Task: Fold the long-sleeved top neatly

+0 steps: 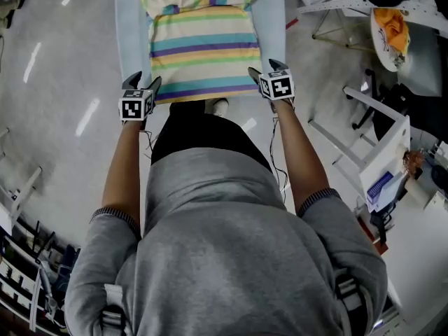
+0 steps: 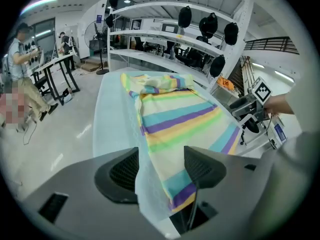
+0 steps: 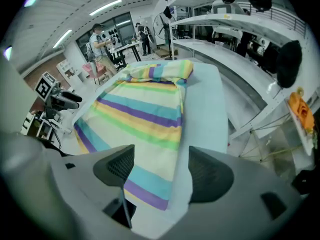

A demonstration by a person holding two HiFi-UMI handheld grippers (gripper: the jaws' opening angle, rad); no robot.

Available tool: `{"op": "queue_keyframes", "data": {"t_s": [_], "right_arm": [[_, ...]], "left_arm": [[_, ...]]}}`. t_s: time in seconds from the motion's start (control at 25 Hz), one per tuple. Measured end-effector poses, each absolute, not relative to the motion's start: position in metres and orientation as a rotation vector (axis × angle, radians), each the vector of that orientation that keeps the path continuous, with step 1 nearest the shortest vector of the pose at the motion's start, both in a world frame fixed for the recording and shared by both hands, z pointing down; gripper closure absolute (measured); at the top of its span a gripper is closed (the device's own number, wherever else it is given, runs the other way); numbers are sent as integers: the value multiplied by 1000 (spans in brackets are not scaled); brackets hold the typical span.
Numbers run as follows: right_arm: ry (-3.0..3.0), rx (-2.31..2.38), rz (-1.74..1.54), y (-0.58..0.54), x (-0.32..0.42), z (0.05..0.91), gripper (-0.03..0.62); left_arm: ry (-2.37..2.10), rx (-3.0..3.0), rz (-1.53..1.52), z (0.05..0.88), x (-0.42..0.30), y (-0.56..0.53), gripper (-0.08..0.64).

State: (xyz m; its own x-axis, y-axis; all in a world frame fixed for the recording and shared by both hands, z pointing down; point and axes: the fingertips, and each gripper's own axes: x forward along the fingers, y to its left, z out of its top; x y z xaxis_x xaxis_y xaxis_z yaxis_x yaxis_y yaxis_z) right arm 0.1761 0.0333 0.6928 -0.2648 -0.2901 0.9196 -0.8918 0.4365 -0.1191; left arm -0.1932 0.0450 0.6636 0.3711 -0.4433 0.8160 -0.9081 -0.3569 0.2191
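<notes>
**Both hand-held grippers hanging open at the near hem of the striped top**

The long-sleeved top (image 1: 203, 40), striped in yellow, teal, purple, green and cream, is lying flat along the pale blue worktop (image 1: 129, 26). Its far end is sitting bunched and folded over on itself. Its near hem is lying at the near edge of the worktop.

The left hand-held gripper (image 1: 143, 82) is pointing down at the near left corner of the hem. Its jaws are standing apart, with the left edge of the top showing between them, and the pads are pressing on nothing.

The right hand-held gripper (image 1: 264, 70) is pointing down at the near right corner. Its jaws are gaping wide over the right edge of the top and are gripping nothing.
</notes>
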Motion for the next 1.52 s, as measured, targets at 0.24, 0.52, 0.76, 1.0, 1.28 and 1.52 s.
{"op": "queue_keyframes", "data": {"t_s": [0.24, 0.52, 0.76, 1.0, 1.28, 1.52], "right_arm": [[-1787, 1022, 856, 71, 187, 703, 239], [-1772, 1055, 921, 108, 199, 721, 270], [-1779, 1063, 909, 116, 195, 724, 289], [-1748, 1070, 864, 115, 195, 733, 332], [-1715, 1082, 864, 116, 201, 735, 391], [-1765, 1058, 915, 117, 193, 724, 549]], "left_arm": [[-1235, 1847, 879, 684, -198, 89, 255], [-1251, 1800, 865, 699, -193, 118, 255], [-1241, 1785, 861, 713, -184, 133, 284], [-1271, 1754, 830, 723, -185, 138, 359], [-1253, 1746, 832, 724, -189, 142, 494], [-1237, 1775, 780, 708, -185, 142, 520]]}}
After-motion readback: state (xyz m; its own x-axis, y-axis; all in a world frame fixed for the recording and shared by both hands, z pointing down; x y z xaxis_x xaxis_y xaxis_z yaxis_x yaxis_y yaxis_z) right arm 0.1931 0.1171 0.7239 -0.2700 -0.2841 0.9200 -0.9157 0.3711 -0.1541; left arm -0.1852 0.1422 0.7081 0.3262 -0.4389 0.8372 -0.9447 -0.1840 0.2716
